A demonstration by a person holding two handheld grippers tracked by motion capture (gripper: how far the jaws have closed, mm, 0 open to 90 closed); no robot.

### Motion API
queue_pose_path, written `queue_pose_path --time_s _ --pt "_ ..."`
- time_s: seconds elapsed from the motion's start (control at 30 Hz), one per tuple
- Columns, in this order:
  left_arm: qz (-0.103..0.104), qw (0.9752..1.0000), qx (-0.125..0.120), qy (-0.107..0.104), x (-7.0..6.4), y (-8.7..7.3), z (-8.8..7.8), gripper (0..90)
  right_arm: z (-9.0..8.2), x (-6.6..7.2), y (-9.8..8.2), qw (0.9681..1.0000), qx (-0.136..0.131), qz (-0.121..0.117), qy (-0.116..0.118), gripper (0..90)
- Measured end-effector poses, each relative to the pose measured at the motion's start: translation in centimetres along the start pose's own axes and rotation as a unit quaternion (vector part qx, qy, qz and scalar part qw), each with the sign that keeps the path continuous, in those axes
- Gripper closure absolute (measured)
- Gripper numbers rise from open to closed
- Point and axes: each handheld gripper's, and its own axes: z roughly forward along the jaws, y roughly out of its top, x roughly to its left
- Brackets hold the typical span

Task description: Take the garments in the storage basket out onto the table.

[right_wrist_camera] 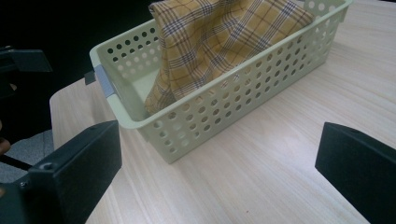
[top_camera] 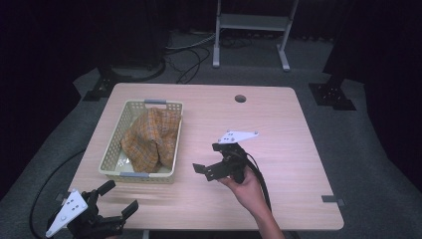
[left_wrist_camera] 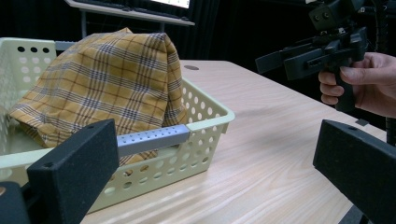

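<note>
Plaid cloth [top_camera: 150, 139] heaped in basket [top_camera: 110, 149], bare table [top_camera: 278, 129] right.

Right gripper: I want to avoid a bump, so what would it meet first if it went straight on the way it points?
Probably the near side wall of the basket; bare table lies between, and the right gripper is open.

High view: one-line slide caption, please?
Yellow plaid cloth heaped in perforated basket; both open grippers, left and right, off it.

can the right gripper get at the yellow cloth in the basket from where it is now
Probably yes. The right gripper is open beside the basket, bare table lies between them, and the cloth bulges above the rim uncovered.
</note>
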Motion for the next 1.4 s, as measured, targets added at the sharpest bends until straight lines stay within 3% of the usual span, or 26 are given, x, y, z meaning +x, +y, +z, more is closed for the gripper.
queue_pose_path --time_s 0.27,0.47,0.97,1.4 --pt "0.001 1.0 0.001 -0.001 0.0 0.0 0.1 0.2 0.8 0.3 0.4 0.9999 0.002 -0.016 -0.002 0.3" --pt "0.0 1.0 0.0 -0.001 0.0 0.0 0.0 0.2 1.6 0.4 0.5 0.9997 0.017 -0.015 -0.01 0.3" --pt "0.002 1.0 0.001 -0.002 -0.1 0.0 0.1 0.2 3.4 1.2 1.7 0.9997 0.007 -0.021 -0.005 0.3" --pt "0.002 1.0 0.002 -0.003 0.0 0.0 0.0 0.2 4.3 1.3 2.4 0.9999 -0.005 -0.007 0.01 0.3"
